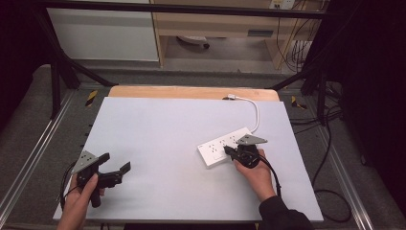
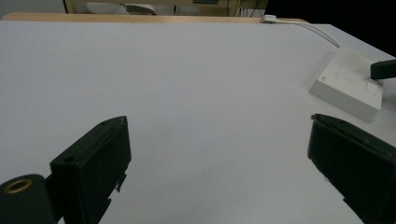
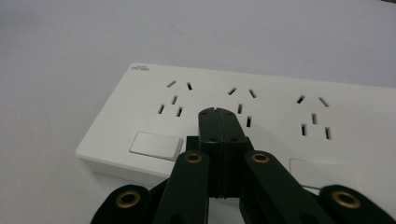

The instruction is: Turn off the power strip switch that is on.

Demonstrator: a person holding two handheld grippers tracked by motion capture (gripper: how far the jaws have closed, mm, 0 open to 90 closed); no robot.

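right claw (image 1: 230,152): jaws are pressing together with nothing between them; in the right gripper view the joined tips (image 3: 216,113) are sitting over the top face of the power strip, between the first and second socket groups; whether they are touching the face i cannot tell.
left claw (image 1: 116,166): jaws are standing wide apart and holding nothing; it is hovering over the near left part of the table, well apart from the power strip; in the left gripper view bare table is showing between the two jaws.
table (image 1: 158,139): a pale white sheet is covering it, with a wooden edge showing along the far side.
right hand (image 1: 253,175): it is coming in from the bottom right in a dark sleeve, gripping the right claw's body just beside the strip's near edge.
left hand (image 1: 81,199): it is wrapping around the left claw's handle at the near left corner.
power strip (image 1: 225,146): white, lying flat and at an angle on the right half of the table; three socket groups are showing on top.
cord (image 1: 253,111): white, running from the strip's far end to the table's far edge.
switch (image 3: 155,145): a pale rocker button sitting on the strip's top near its corner, left of the joined tips in the right gripper view.
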